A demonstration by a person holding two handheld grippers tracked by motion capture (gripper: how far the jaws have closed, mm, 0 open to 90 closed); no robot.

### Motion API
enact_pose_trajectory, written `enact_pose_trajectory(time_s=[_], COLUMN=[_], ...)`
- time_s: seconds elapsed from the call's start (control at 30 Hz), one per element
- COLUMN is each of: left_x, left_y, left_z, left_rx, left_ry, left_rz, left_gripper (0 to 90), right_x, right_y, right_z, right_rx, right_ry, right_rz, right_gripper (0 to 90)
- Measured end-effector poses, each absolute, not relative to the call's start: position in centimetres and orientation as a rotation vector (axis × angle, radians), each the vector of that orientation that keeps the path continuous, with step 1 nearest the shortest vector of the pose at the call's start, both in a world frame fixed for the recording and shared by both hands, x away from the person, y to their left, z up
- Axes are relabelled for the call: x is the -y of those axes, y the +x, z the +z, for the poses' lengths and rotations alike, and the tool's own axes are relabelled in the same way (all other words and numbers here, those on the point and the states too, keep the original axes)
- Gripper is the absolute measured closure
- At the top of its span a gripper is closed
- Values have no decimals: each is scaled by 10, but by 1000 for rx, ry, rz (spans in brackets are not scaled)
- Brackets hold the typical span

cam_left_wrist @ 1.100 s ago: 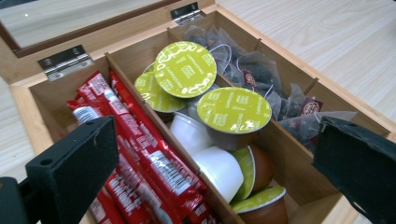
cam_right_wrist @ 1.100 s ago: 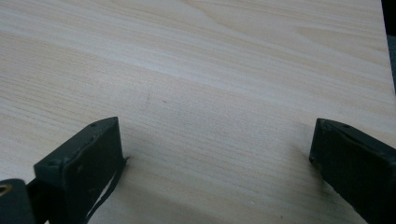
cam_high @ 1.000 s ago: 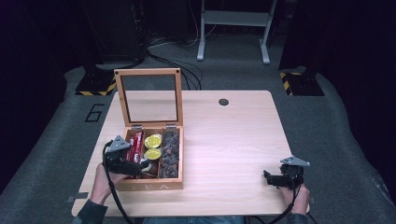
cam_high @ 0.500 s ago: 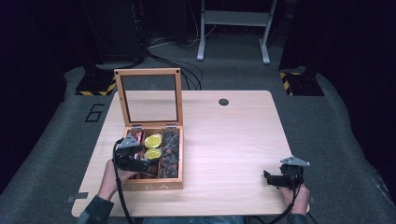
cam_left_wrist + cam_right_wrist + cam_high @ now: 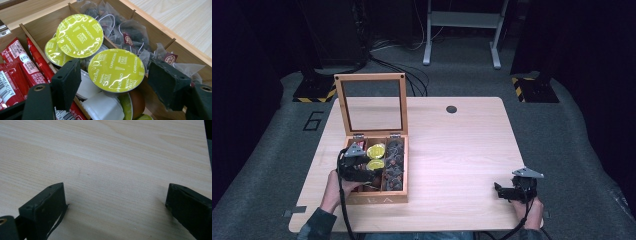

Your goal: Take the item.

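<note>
Left gripper (image 5: 113,82) jaws just closing around the near cappuccino capsule (image 5: 117,70) in the tea box's (image 5: 377,199) middle compartment, pads not yet touching — lining up a pick. Right gripper (image 5: 116,207) parked wide on the surface (image 5: 112,157), well clear of the box — out of the way.

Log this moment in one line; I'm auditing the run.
left gripper: closing around capsule, no contact yet | right gripper: open over table

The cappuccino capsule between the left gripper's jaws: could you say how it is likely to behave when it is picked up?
The cappuccino capsule looks small and plastic, so probably light and fairly stiff. Its glossy foil lid may dent or slip under a pad. It rests tilted on other capsules, so it may shift as the left gripper, whose jaws have just been closing, pinches it.
</note>
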State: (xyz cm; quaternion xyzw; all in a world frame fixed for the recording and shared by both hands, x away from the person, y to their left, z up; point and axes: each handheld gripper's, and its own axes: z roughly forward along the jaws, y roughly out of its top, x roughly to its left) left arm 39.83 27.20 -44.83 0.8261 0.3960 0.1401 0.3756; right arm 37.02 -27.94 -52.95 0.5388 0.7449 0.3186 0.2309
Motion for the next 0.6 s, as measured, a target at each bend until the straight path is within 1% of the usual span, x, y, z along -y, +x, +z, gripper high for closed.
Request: enact_pose_trajectory(time_s=[0.6], left_x=[-267], left_y=[400], left_z=[-452], left_rx=[-1021], left_ry=[2139], left_rz=[352], left_gripper=[342], right_x=[280], right_y=[371], right_z=[-530], right_rx=[-2050], right_ry=[1477], right_rz=[877], right_gripper=[24])
